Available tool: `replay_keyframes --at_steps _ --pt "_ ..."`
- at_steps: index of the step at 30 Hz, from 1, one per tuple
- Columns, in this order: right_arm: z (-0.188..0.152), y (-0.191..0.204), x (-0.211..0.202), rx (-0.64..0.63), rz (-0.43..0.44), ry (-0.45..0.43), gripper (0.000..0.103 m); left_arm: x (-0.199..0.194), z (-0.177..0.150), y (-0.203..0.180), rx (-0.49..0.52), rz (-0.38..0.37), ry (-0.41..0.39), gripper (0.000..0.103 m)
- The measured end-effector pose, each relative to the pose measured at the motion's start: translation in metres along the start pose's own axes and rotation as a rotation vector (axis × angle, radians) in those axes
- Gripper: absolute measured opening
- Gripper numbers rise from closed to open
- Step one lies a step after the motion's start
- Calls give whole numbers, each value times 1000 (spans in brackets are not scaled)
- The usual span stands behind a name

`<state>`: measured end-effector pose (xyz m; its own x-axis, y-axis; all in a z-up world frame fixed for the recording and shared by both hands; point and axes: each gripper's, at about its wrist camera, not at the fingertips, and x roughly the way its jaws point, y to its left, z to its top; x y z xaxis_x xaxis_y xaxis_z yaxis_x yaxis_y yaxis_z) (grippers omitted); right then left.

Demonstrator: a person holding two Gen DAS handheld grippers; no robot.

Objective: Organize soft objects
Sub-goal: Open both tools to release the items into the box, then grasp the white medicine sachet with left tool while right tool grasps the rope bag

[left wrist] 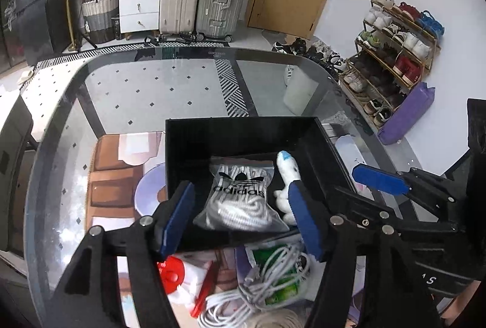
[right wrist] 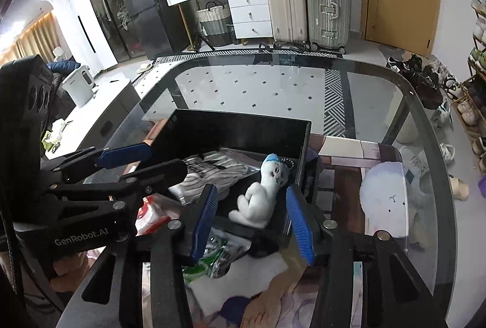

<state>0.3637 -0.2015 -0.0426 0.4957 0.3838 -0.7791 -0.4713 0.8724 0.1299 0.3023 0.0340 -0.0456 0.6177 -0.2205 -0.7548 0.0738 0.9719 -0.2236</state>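
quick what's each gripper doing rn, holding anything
left gripper: open, holding nothing, above the bagged laces.
right gripper: open, holding nothing, above the plush toy.

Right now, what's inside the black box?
The box holds a bagged pair of Adidas laces and a white plush cat, lying side by side. Whatever lies under the bag is covered.
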Motion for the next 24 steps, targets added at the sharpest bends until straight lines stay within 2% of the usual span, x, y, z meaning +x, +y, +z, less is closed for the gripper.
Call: replay_keyframes --at_steps 5,8,12,14,20,24 --pt "-11 9 -27 13 17 -10 49 -24 -8 -1 7 -17 -22 73" --pt "-24 15 -37 10 9 8 49 -42 -21 -3 23 -1 -44 80" --pt "-49 24 -43 36 52 35 50 -63 -44 -1 13 20 -51 92" --pt "-61 29 -45 43 47 48 61 -65 -58 0 20 39 -35 93" --pt "-94 52 -41 42 74 94 67 -69 -105 13 17 74 30 93" --pt "-111 62 -32 13 39 131 69 -72 -126 12 42 91 51 93"
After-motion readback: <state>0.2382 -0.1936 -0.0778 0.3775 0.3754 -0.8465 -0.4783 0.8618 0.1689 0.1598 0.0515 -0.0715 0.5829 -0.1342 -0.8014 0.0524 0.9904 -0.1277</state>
